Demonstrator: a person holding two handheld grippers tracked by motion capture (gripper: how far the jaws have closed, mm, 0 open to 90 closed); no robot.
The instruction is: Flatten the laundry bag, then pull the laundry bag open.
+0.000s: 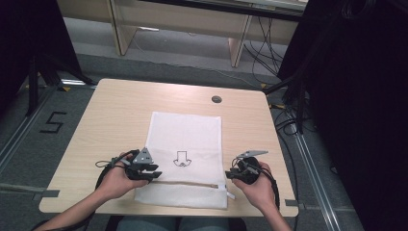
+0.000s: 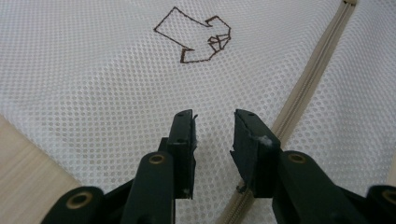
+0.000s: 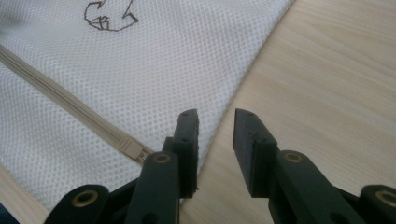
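A white mesh laundry bag (image 1: pixel 185 144) lies flat on the wooden table (image 1: pixel 115 110), with a brown stitched emblem (image 1: pixel 181 159) and a beige zipper (image 1: pixel 192 184) running across near its front end. My left gripper (image 1: pixel 153 174) rests over the bag's left edge, just above the zipper (image 2: pixel 308 88), jaws open over the mesh (image 2: pixel 93 93). My right gripper (image 1: pixel 230 174) sits at the bag's right edge by the zipper's end (image 3: pixel 133 150), jaws open astride the border between mesh (image 3: pixel 154 74) and bare wood.
A dark round cable hole (image 1: pixel 216 99) sits in the table near its far edge. Black curtains and stands flank the table, cables trail on the floor at right, and a "5" (image 1: pixel 53 122) is marked on the floor at left.
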